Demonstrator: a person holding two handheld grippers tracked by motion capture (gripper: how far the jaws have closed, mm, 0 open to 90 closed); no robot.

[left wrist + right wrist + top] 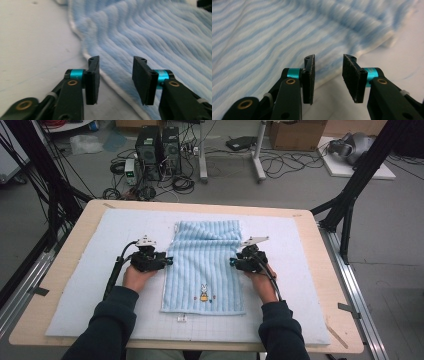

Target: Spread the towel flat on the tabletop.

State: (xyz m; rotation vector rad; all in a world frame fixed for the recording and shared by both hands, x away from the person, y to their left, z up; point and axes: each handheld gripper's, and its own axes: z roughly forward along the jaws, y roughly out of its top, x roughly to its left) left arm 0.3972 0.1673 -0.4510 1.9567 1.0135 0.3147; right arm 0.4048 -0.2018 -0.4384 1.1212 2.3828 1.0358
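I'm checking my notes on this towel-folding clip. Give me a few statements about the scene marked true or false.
1. The blue towel lies on the white mat. True.
2. The left gripper is clamped on the towel's edge. False: its jaws stand apart over the edge, pressing nothing.
3. The right gripper has its jaws open. True.
4. The towel's far end lies flat. False: it is folded over and rumpled.
5. A small rabbit picture sits near the towel's near edge. True.

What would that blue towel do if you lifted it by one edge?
The blue towel would probably droop: its far end already lies bunched. Its ribbed pile looks soft, so likely grippy. Lying thin and flat on the white mat, it seems light.
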